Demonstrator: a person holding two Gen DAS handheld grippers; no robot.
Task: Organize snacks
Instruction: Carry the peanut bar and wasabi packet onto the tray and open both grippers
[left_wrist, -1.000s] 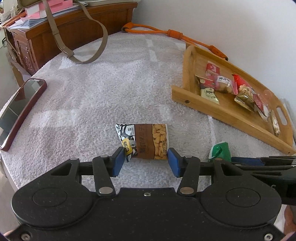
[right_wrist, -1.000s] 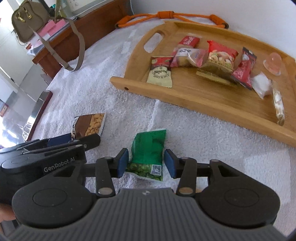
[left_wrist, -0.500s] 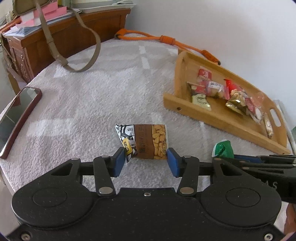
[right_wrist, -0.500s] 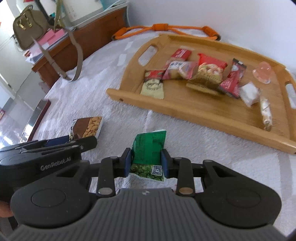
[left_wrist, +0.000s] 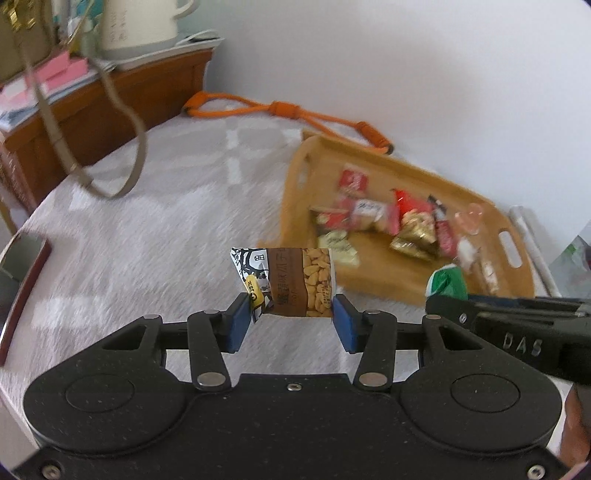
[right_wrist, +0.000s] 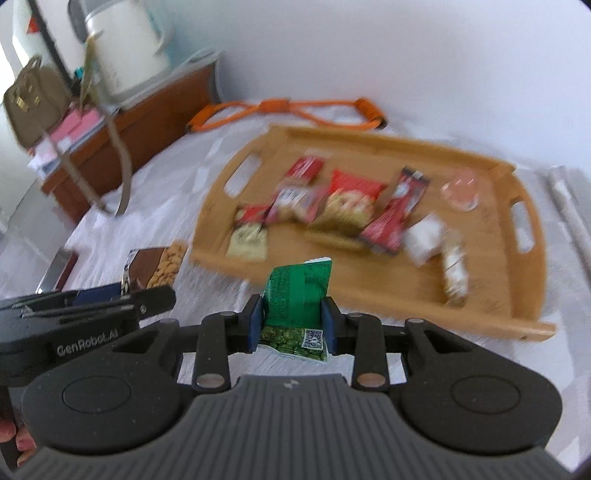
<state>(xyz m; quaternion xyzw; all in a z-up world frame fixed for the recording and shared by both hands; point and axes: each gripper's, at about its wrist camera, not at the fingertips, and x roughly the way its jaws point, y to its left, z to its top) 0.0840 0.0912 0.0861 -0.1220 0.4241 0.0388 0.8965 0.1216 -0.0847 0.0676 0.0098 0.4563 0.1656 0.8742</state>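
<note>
My left gripper (left_wrist: 291, 323) is shut on a brown peanut packet (left_wrist: 291, 282) and holds it above the white towel-covered surface (left_wrist: 166, 240). My right gripper (right_wrist: 293, 325) is shut on a green snack packet (right_wrist: 297, 295), also lifted. The green packet also shows in the left wrist view (left_wrist: 447, 280), and the peanut packet in the right wrist view (right_wrist: 159, 264). Ahead lies a wooden tray (right_wrist: 495, 295) holding several snack packets (right_wrist: 351, 201); in the left wrist view the tray (left_wrist: 295, 184) is ahead to the right.
An orange resistance band (left_wrist: 280, 110) lies behind the tray by the wall. A bag strap (left_wrist: 136, 158) hangs onto the surface from a wooden cabinet (left_wrist: 110, 107) at the left. A phone (left_wrist: 18, 280) lies at the left edge.
Both grippers have lifted their packets off the surface and risen, moving toward the tray. The right gripper closed on the green packet about half a second ago. The views are motion-blurred.
</note>
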